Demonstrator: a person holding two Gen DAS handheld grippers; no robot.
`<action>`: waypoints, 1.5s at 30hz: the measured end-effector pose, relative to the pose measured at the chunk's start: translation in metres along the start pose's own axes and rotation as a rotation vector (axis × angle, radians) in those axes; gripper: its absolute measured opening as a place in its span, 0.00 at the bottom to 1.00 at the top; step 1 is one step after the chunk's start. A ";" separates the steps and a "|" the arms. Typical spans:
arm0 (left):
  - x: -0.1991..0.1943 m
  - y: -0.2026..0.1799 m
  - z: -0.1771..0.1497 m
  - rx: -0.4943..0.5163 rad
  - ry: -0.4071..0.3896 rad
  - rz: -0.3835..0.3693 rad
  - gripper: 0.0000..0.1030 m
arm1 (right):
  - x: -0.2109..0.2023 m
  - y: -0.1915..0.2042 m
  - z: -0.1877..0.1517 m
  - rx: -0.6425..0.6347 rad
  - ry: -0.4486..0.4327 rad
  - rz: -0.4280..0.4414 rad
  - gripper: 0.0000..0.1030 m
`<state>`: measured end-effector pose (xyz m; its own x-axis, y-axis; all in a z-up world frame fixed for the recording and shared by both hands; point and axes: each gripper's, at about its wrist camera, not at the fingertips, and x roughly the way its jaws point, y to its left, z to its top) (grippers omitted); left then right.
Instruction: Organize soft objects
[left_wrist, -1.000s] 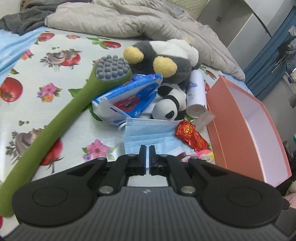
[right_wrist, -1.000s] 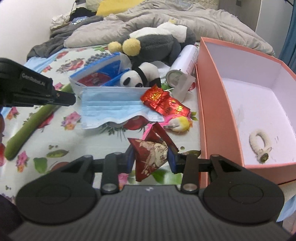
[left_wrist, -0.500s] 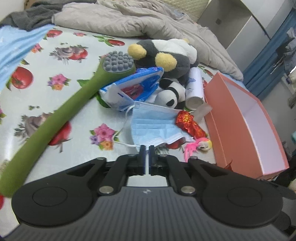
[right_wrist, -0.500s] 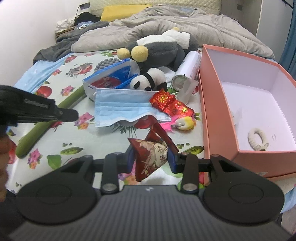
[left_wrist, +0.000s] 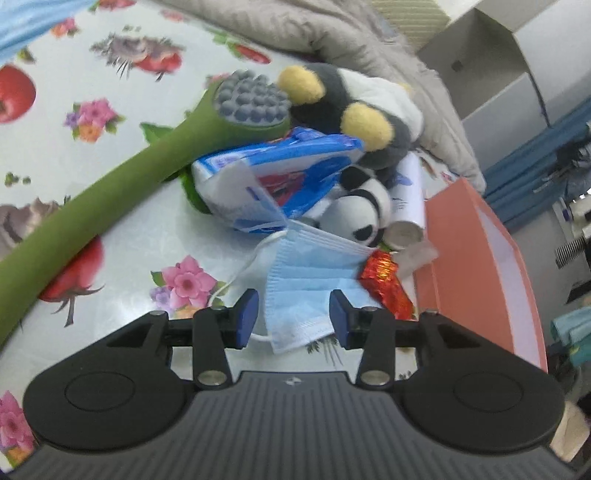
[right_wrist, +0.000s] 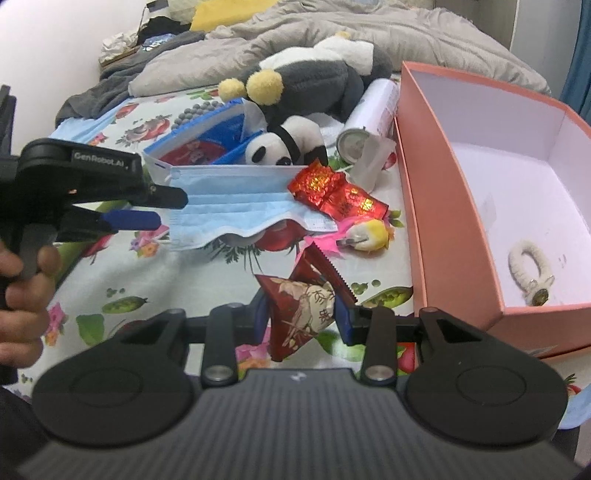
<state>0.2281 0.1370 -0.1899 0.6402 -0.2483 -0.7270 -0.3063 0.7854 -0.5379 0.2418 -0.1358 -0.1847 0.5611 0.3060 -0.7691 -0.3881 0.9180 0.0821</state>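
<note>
My left gripper (left_wrist: 293, 314) is open, its jaws on either side of the near edge of a blue face mask (left_wrist: 310, 288) lying on the flowered cloth. It also shows from the side in the right wrist view (right_wrist: 162, 208), at the mask's (right_wrist: 236, 210) left end. My right gripper (right_wrist: 303, 317) is shut on a dark red snack packet (right_wrist: 303, 314), held above the cloth. A small panda plush (right_wrist: 288, 142), a large grey plush (right_wrist: 310, 81) and a blue tissue pack (left_wrist: 280, 181) lie behind the mask.
An open pink box (right_wrist: 436, 192) stands at the right with a white ring-shaped item (right_wrist: 528, 266) inside. A long green massager (left_wrist: 92, 206), a white spray can (right_wrist: 373, 110), red foil packets (right_wrist: 332, 192) and a yellow-pink toy (right_wrist: 365, 232) lie nearby. Bedding is heaped behind.
My left gripper has opened and moved forward to the blue mask, which now lies between its jaws. The right gripper still holds the red packet.
</note>
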 end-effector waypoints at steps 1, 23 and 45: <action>0.003 0.002 0.002 -0.010 0.007 0.006 0.46 | 0.002 -0.001 0.000 0.004 0.003 0.001 0.39; 0.019 -0.026 -0.007 0.118 0.052 -0.021 0.01 | 0.007 -0.004 0.001 0.018 0.010 -0.012 0.39; -0.124 -0.053 -0.061 0.210 -0.189 0.040 0.01 | -0.068 0.014 -0.003 -0.011 -0.119 0.007 0.39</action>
<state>0.1222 0.0920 -0.0973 0.7565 -0.1204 -0.6428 -0.1939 0.8974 -0.3962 0.1956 -0.1442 -0.1335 0.6412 0.3404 -0.6878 -0.3996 0.9132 0.0794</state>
